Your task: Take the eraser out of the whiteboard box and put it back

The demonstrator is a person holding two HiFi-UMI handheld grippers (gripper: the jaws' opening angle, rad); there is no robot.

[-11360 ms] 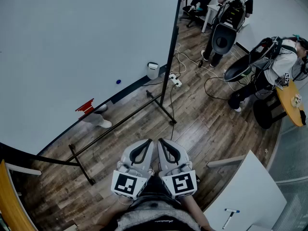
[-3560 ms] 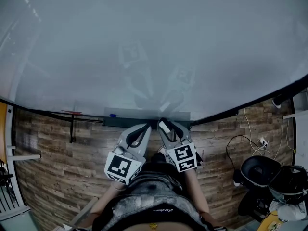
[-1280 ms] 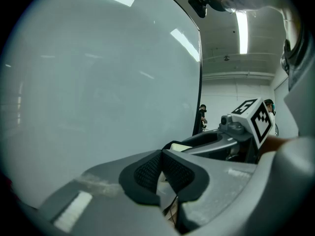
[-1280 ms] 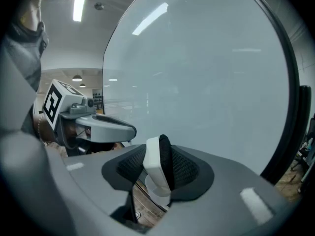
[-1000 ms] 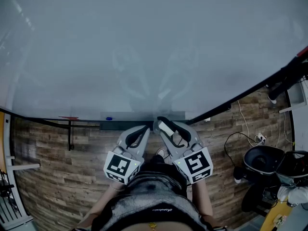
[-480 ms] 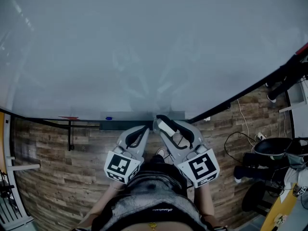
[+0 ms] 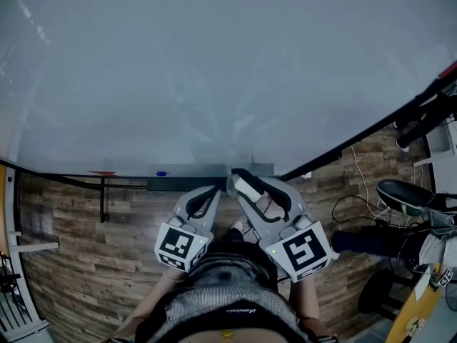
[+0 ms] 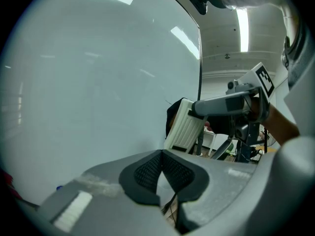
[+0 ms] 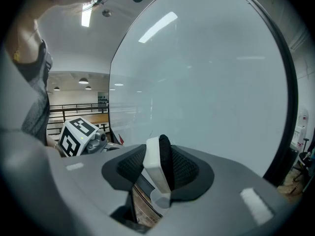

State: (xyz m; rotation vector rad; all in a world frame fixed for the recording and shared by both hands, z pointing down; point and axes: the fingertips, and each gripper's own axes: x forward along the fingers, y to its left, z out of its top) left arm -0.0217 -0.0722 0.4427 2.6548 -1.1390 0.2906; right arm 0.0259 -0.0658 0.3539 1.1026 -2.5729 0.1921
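Note:
My right gripper (image 7: 238, 180) is shut on the eraser (image 7: 247, 186), a white ribbed block with a black felt side. It hangs just above the right part of the whiteboard box (image 7: 178, 170), a dark grey tray on the board's lower edge. In the right gripper view the eraser (image 9: 157, 167) stands on edge between the mesh pads. The left gripper view shows the eraser (image 8: 184, 127) raised beside the whiteboard. My left gripper (image 7: 217, 190) hovers near the tray, shut with nothing in it; its pads meet at the tips (image 8: 161, 154).
The big whiteboard (image 7: 214, 70) fills the upper view. A small blue object (image 7: 161, 174) lies at the tray's left end, a red one (image 7: 101, 174) further left. The stand's foot (image 7: 104, 200) is on the wood floor. Cables (image 7: 351, 207) and a chair (image 7: 404, 194) are at the right.
My right gripper has risen with the eraser, its marker cube coming closer to the head camera. The left gripper has stayed put. The chair at the right has shifted.

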